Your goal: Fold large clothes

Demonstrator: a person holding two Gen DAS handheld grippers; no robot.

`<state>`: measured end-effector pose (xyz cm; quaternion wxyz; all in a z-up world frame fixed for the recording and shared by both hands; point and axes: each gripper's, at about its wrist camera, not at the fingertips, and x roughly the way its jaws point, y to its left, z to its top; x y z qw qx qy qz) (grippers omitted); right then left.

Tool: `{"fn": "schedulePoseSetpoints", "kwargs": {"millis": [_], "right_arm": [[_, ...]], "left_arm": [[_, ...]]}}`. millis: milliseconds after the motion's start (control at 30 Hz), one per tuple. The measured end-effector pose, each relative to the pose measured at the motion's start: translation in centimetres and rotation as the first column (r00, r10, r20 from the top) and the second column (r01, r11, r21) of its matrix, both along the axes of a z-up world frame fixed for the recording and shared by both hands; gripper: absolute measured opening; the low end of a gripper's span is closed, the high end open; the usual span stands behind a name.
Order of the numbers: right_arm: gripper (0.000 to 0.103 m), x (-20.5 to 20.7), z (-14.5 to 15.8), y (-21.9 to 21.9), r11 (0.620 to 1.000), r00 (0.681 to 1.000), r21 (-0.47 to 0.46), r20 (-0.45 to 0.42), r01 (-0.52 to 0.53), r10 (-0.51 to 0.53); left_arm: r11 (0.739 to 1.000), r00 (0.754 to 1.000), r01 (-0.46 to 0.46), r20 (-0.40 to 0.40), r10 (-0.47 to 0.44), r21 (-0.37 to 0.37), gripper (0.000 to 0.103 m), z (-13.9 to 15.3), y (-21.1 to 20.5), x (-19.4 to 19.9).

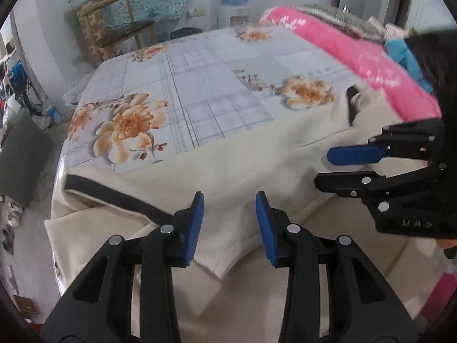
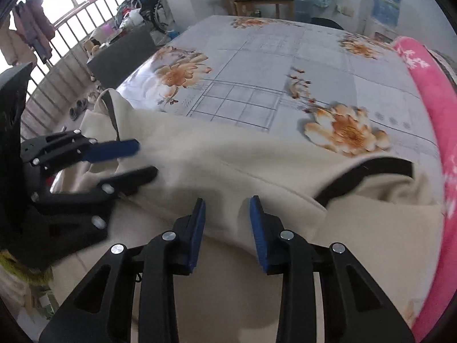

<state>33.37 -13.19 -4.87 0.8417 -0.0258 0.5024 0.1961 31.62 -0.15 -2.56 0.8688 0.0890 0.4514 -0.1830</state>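
A large cream garment (image 1: pixel 228 165) with black trim (image 1: pixel 114 194) lies across the near end of the bed, partly hanging over the edge. It also shows in the right wrist view (image 2: pixel 228 160), with a black trim band (image 2: pixel 368 171) at the right. My left gripper (image 1: pixel 230 225) is open and empty, hovering just above the cream cloth. My right gripper (image 2: pixel 227 228) is open and empty above the cloth too. Each gripper shows in the other's view, the right one (image 1: pixel 337 168) at the right, the left one (image 2: pixel 142 160) at the left.
The bed has a grey floral sheet (image 1: pixel 200 85). A pink blanket (image 1: pixel 357 54) lies along its right side. A wooden chair (image 1: pixel 114 28) and a water dispenser (image 1: pixel 235 0) stand beyond the bed. A railing with hanging clothes (image 2: pixel 42 28) is at the left.
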Motion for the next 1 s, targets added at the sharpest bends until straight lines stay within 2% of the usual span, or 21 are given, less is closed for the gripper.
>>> {"fn": "schedulePoseSetpoints", "kwargs": {"millis": [100,167,200,233,300,400,500,633,667,733,800,933,1000], "right_arm": [[0.032,-1.6,1.1,-1.3,1.000,0.999,-0.026,0.051,0.016,-0.014],[0.032,-1.7,0.0,-1.7,0.995,0.998,-0.089,0.041,0.041,-0.037],[0.032,-1.5,-1.2,-1.9,0.993,0.999,-0.105,0.016,0.045,-0.043],[0.032,-1.5,-1.4,-1.9,0.994,0.998,-0.103,0.044,0.043,-0.039],[0.033,-2.1,-0.8,-1.5,0.988,0.997,-0.139,0.050,0.060,-0.053],[0.033,-4.4,1.3,-2.1,0.992,0.994,-0.077,0.058,0.101,-0.097],[0.049,-8.6,3.7,-2.9,0.987,0.980,-0.056,0.136,0.151,-0.142],[0.066,-14.4,4.7,-3.9,0.983,0.968,0.024,0.174,0.180,-0.181],[0.070,-15.7,4.5,-3.9,0.981,0.965,0.031,0.179,0.191,-0.194],[0.072,-18.3,3.5,-3.6,0.975,0.959,0.039,0.176,0.218,-0.222],[0.073,-20.7,2.1,-3.1,0.967,0.954,0.039,0.160,0.251,-0.254],[0.076,-22.9,-0.7,-2.5,0.950,0.944,0.063,0.112,0.305,-0.310],[0.078,-23.3,-2.2,-2.0,0.941,0.935,0.018,0.105,0.338,-0.338]], "left_arm": [[1.000,1.000,0.022,-0.015,-0.022,-0.014,0.037,0.3,0.6,-1.2],[0.999,0.998,0.016,-0.062,-0.013,0.047,0.038,-1.5,0.3,-1.1],[0.999,0.998,0.015,-0.055,-0.012,0.052,0.041,-2.0,0.2,-1.3],[0.998,0.999,0.018,-0.028,-0.017,0.052,0.041,-2.0,0.2,-1.6],[0.998,1.000,0.008,-0.026,-0.007,0.059,0.042,-1.7,0.4,-1.9],[0.998,0.999,-0.037,-0.029,0.039,0.051,0.042,-0.6,1.4,-3.2],[0.998,0.998,-0.060,-0.015,0.060,0.019,0.045,1.2,3.3,-6.0],[0.996,0.996,-0.093,0.002,0.093,-0.008,0.058,2.7,5.2,-10.7],[0.994,0.994,-0.109,0.004,0.109,-0.015,0.060,2.8,5.7,-12.3],[0.991,0.992,-0.127,0.001,0.128,-0.032,0.071,2.5,6.3,-14.5],[0.988,0.989,-0.145,0.002,0.145,-0.044,0.075,1.6,6.7,-17.1],[0.986,0.986,-0.169,-0.008,0.169,-0.005,0.082,-1.2,6.3,-19.5],[0.983,0.982,-0.184,-0.028,0.185,0.027,0.084,-2.7,6.1,-19.8]]}}
